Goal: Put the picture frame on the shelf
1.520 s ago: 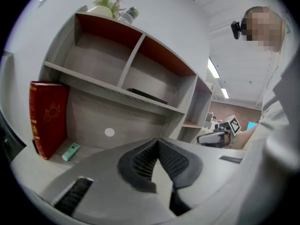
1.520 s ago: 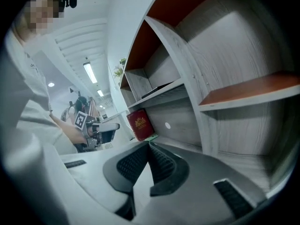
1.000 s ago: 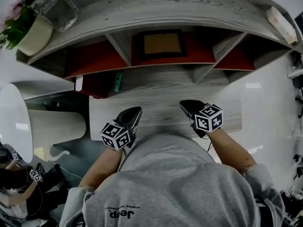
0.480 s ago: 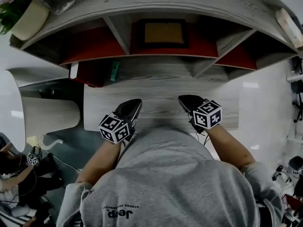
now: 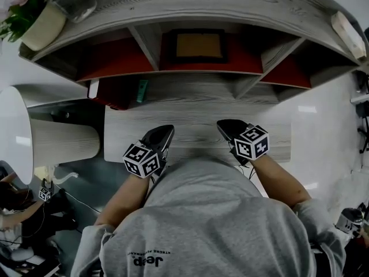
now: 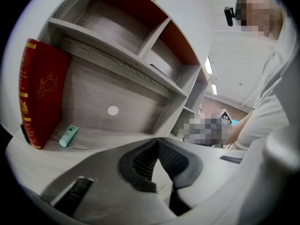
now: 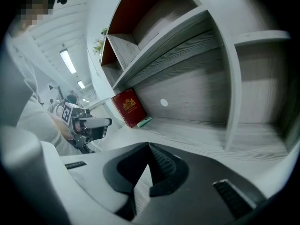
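At the far left, on top of the shelf unit (image 5: 230, 4), stands a potted plant (image 5: 40, 30). Below it, in the lower bay, a red book (image 5: 112, 94) stands against the side wall with a small teal tube (image 5: 142, 90) lying just beside it.

The left gripper (image 5: 163, 134) hangs low over the counter (image 5: 196, 126), close to the person's body. Its own view shows the jaws pressed together at the tips with nothing between them.

The picture frame (image 5: 199, 45) sits in the middle compartment of the upper shelf, dark border around a tan centre, against the red back panel. Its long axis runs left to right, along the shelf's edge. From this steep angle it is hard to say whether it stands upright or leans back on the panel.

The right gripper (image 5: 228, 126) mirrors the left one, also low over the counter, with its jaws closed on nothing. At the far right a pale block (image 5: 346, 30) lies on the shelf's top board.

The frame lies ahead of and above both grippers, well apart from them, and almost midway between the two, so neither hand is clearly nearer. The placing looks done. Any further touch would mean a reach forward and up into that middle bay.
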The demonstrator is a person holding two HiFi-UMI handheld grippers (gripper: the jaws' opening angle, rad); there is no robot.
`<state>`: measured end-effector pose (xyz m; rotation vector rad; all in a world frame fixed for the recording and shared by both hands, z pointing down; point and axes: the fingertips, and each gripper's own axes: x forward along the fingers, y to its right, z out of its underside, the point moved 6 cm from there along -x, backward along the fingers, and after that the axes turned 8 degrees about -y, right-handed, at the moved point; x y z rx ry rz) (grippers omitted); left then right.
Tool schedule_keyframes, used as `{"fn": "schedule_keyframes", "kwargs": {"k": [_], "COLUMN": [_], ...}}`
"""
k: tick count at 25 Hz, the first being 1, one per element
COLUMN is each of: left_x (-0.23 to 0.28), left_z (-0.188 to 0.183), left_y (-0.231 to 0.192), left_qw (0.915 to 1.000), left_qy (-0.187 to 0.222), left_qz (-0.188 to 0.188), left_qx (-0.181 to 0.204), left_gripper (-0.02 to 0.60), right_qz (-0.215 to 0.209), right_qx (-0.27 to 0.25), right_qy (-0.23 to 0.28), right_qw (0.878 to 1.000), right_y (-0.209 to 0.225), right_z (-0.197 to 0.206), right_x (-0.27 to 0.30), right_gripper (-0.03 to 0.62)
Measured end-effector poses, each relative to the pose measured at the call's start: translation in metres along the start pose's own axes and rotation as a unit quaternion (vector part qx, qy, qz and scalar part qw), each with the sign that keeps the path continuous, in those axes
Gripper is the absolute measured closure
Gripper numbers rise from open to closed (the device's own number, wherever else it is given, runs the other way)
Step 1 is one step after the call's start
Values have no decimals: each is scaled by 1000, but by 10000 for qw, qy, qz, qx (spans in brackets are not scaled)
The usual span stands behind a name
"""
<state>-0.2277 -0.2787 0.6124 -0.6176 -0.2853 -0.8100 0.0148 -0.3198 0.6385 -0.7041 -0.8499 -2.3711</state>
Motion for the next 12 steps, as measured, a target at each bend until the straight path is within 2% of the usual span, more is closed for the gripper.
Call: {"fn": "schedule_keyframes", "kwargs": {"k": [12], "left_x": [0], "left_z": [3], "left_y": [2], "left_qw": [10000], "left_qy": [-2], "left_qz": [1], "left_qx": [-56], "left_gripper": [571], "right_qz": [8], "right_qx": [-54], "right_qy": [-3], "right_qw": [10000], "right_y": [1], "right_z": [1], "right_x": [-2], "right_gripper": [582]}}
